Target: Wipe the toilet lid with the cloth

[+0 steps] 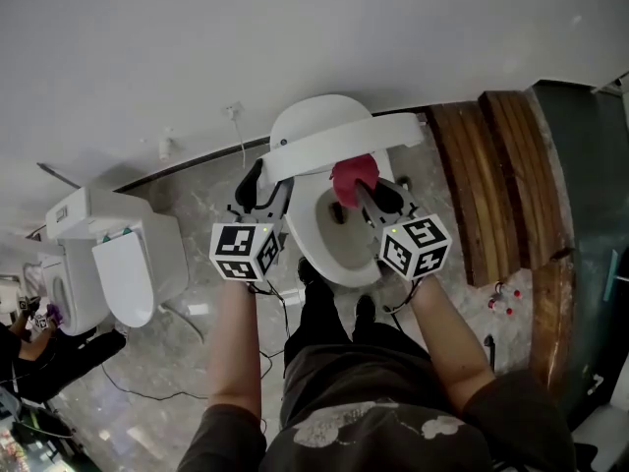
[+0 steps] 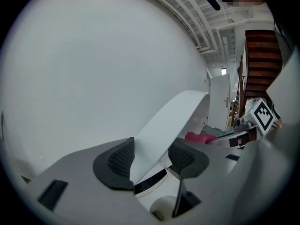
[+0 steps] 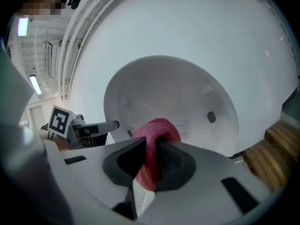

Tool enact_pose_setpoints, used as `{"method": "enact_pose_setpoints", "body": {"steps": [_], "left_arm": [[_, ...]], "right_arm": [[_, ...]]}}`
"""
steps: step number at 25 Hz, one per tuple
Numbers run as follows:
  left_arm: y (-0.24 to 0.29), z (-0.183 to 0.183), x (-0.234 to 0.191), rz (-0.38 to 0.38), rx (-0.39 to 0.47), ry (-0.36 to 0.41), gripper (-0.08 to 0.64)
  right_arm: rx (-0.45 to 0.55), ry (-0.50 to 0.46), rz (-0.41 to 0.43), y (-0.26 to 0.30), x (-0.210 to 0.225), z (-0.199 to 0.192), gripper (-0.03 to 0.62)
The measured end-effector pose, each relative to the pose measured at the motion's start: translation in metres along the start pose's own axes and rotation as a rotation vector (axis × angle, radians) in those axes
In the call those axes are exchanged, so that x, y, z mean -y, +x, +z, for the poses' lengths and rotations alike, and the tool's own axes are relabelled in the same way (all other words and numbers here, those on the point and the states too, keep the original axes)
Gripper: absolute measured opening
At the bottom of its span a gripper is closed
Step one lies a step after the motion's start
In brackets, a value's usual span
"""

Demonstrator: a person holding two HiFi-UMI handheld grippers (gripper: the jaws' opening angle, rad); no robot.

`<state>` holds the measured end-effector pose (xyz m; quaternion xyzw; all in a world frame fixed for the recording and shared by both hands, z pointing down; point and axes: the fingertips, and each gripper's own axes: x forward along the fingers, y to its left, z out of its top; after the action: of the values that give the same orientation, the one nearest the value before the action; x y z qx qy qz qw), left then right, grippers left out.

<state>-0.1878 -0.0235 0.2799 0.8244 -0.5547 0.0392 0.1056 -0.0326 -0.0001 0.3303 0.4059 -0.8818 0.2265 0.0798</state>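
The white toilet lid [image 1: 344,146] stands raised over the bowl [image 1: 339,249]. My left gripper [image 1: 263,191] is shut on the lid's left edge; in the left gripper view the lid [image 2: 161,125] runs up between the two pads of that gripper [image 2: 147,156]. My right gripper [image 1: 370,195] is shut on a pink-red cloth [image 1: 354,177], which touches the lid's underside. In the right gripper view the cloth [image 3: 152,135] bulges from the right gripper [image 3: 150,161] against the concave inner face of the lid [image 3: 187,93]. The cloth [image 2: 199,137] also shows from the left.
A second toilet [image 1: 123,259] stands to the left on the marbled floor. Wooden steps [image 1: 496,175] lie right of the bowl. A cable [image 1: 147,391] trails over the floor. A person [image 1: 34,352] crouches at the far left edge. My legs stand right before the bowl.
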Motion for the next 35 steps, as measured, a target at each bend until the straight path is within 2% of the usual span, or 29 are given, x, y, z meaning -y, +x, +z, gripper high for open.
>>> {"method": "enact_pose_setpoints", "body": {"steps": [5,13,16,20,25,29,33,35], "left_arm": [[-0.018,-0.021,0.013,0.035,-0.025,-0.003,0.241],[-0.039,-0.048,0.029,0.113,-0.013,-0.063,0.241],[-0.048,-0.053,0.034,0.141,0.003,-0.102,0.241],[-0.063,-0.053,0.047,0.149,0.008,-0.097,0.241],[-0.077,-0.03,0.071,0.125,0.051,-0.088,0.241],[-0.086,0.001,0.088,0.073,0.095,-0.077,0.239],[-0.083,0.027,0.084,0.014,0.122,-0.087,0.238],[-0.076,0.036,0.081,-0.004,0.12,-0.069,0.196]], "right_arm": [[-0.02,-0.004,0.011,-0.024,-0.004,-0.021,0.049],[-0.046,-0.021,0.025,-0.059,0.004,-0.044,0.049],[-0.06,-0.022,0.033,-0.069,0.004,-0.052,0.049],[-0.072,-0.027,0.049,-0.082,-0.003,-0.06,0.049],[-0.02,-0.017,0.008,-0.107,0.01,-0.045,0.049],[0.03,-0.022,-0.057,-0.134,0.032,-0.021,0.049],[0.063,-0.058,-0.123,-0.149,0.046,0.009,0.049],[0.082,-0.073,-0.151,-0.151,0.05,0.026,0.049]]}}
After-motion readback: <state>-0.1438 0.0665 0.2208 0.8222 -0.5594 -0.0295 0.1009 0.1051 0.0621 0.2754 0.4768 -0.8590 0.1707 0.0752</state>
